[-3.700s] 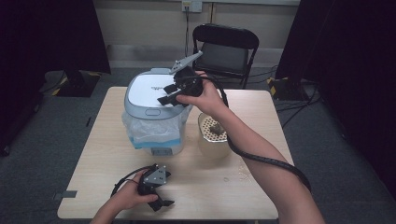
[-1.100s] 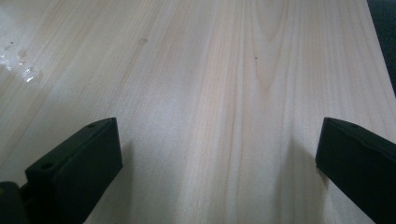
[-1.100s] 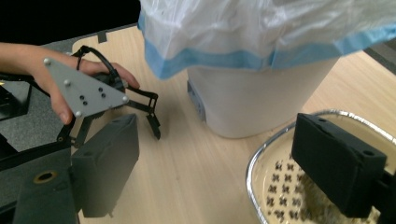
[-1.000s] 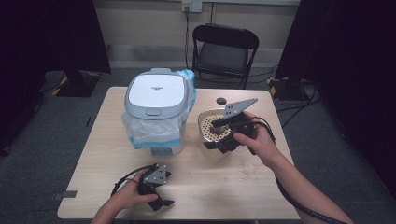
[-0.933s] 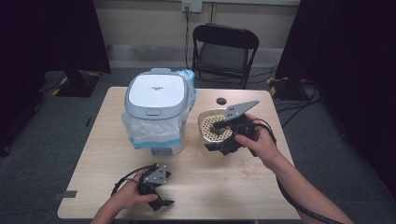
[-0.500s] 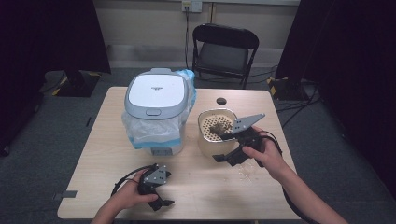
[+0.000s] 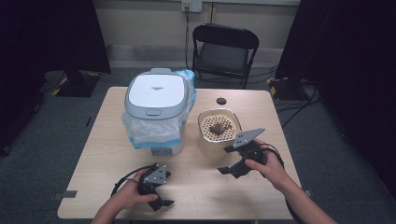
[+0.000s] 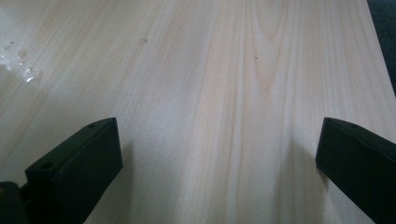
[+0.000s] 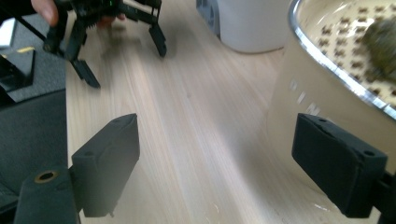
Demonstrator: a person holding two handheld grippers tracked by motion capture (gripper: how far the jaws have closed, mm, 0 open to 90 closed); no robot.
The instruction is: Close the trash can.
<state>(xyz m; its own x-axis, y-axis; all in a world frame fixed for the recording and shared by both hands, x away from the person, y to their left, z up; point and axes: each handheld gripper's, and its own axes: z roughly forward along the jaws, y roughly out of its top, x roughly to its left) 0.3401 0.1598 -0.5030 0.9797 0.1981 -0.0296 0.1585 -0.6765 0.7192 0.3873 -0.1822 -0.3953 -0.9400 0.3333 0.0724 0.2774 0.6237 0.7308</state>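
Observation:
A grey-and-white lidded bin lined with a clear plastic bag stands at the table's back left. Right of it is a cream pot with a perforated insert holding a dark clump. My right gripper hovers open just in front of the pot, jaws pointing left. In the right gripper view, the right gripper has wide-apart jaws, with the pot's wall beside the right one. My left gripper rests open at the table's front edge. In the left gripper view, the left gripper faces bare wood.
A small black disc lies behind the pot. A black folding chair stands past the table's far edge. Bare wooden tabletop lies between the two grippers. The other hand's gripper is at the top left of the right gripper view.
My right gripper moved from the bin's lid across over the pot, then down and toward the front to the pot's near side. The left gripper has stayed put.

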